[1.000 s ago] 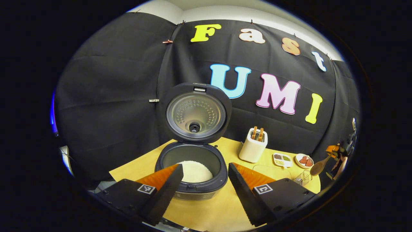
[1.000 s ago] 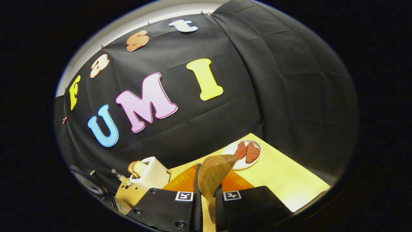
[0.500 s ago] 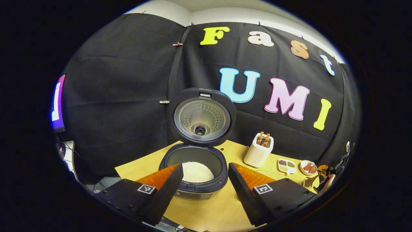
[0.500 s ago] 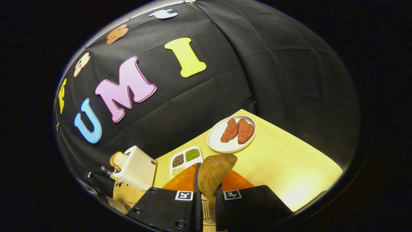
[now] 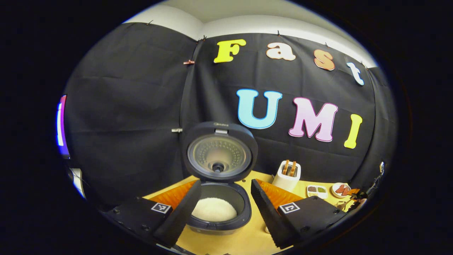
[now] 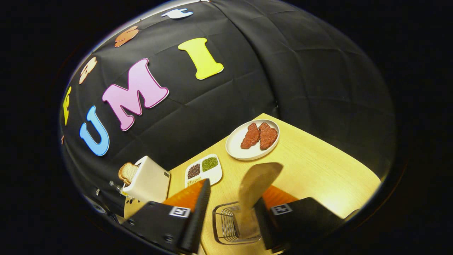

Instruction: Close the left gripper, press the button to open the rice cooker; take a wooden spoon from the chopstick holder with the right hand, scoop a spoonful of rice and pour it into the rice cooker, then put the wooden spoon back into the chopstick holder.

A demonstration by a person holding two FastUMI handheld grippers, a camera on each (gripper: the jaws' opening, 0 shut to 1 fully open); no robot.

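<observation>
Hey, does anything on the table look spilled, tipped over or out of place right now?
Nothing stands out. The wooden spoon stands in the wire chopstick holder, the rice cooker sits open with rice inside, and no grains show on the table.

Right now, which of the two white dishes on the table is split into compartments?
The small rectangular dish beside the toaster: it holds separate dark, green and pale grains. The round plate is undivided, carrying two reddish pieces.
</observation>
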